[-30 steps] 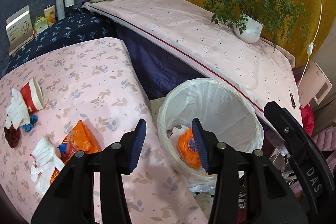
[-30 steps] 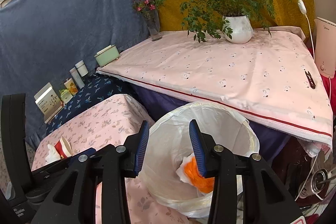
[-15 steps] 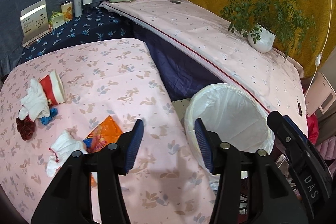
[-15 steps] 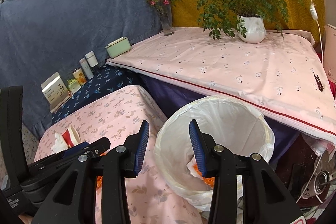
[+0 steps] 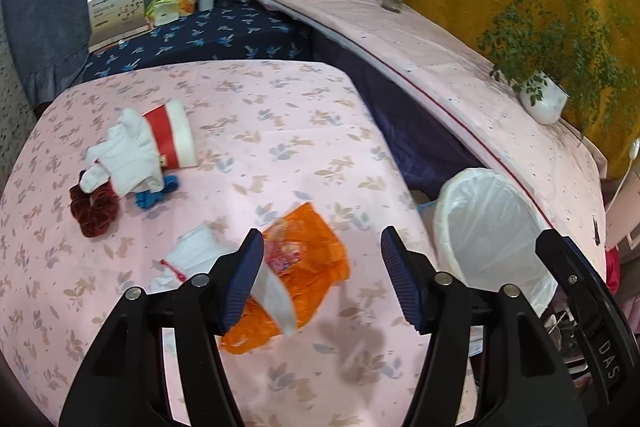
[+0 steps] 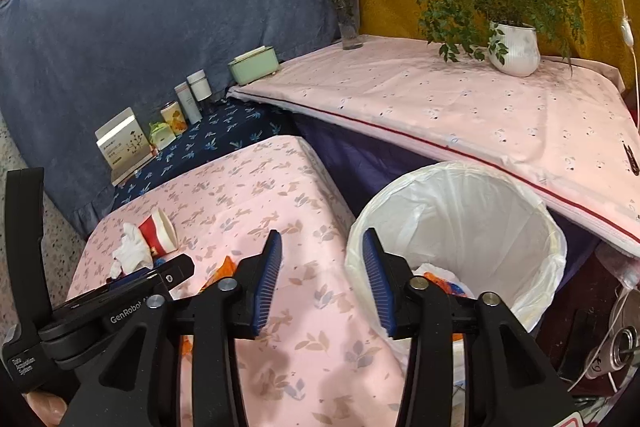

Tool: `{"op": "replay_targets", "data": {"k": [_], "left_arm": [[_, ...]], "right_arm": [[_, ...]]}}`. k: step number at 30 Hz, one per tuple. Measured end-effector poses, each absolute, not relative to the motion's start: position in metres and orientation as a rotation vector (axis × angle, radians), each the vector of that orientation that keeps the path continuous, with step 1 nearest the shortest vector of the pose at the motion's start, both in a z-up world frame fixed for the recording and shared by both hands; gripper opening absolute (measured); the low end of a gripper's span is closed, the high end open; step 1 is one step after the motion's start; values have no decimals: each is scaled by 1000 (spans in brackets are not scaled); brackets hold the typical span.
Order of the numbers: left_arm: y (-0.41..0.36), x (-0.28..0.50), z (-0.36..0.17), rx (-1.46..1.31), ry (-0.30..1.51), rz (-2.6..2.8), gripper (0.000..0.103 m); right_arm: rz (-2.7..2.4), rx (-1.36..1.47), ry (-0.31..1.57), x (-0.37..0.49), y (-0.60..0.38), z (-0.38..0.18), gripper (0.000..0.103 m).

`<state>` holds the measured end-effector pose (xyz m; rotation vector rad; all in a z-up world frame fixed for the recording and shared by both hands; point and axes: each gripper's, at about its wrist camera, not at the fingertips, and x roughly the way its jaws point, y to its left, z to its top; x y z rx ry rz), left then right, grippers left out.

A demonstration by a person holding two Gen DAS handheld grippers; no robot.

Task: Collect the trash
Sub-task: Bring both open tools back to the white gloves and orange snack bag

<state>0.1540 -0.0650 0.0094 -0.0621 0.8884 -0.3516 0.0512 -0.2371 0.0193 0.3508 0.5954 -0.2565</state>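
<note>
Task partly done: white-lined trash bin (image 6: 460, 227) just right of the right gripper (image 6: 322, 285) already holds an orange wrapper and white paper. Left: orange snack bag (image 5: 304, 267) lying between and just ahead of the left gripper (image 5: 322, 281), crumpled tissue (image 5: 192, 255) beside its left jaw, red-white paper cup (image 5: 172, 139) with tissue, a dark red and a blue scrap farther ahead-left on the pink tablecloth (image 5: 280, 115). Both grippers' jaws opening, about half wide, nothing clamped. Writing: "GenRobot" and "Data Acquisition System" on the left gripper body, "DAS" on the right one; box print unreadable.
</note>
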Motion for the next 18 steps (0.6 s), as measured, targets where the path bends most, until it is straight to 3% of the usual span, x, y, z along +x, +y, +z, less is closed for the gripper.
{"op": "replay_targets", "data": {"k": [5, 10, 18], "left_arm": [[-39, 160, -2, -81, 903, -292, 69], [-19, 166, -16, -79, 929, -246, 71], [4, 173, -44, -69, 985, -173, 89]], "right_arm": [[-229, 336, 624, 60, -220, 11, 46], [-205, 329, 654, 68, -203, 0, 51], [-162, 317, 726, 88, -175, -25, 56]]}}
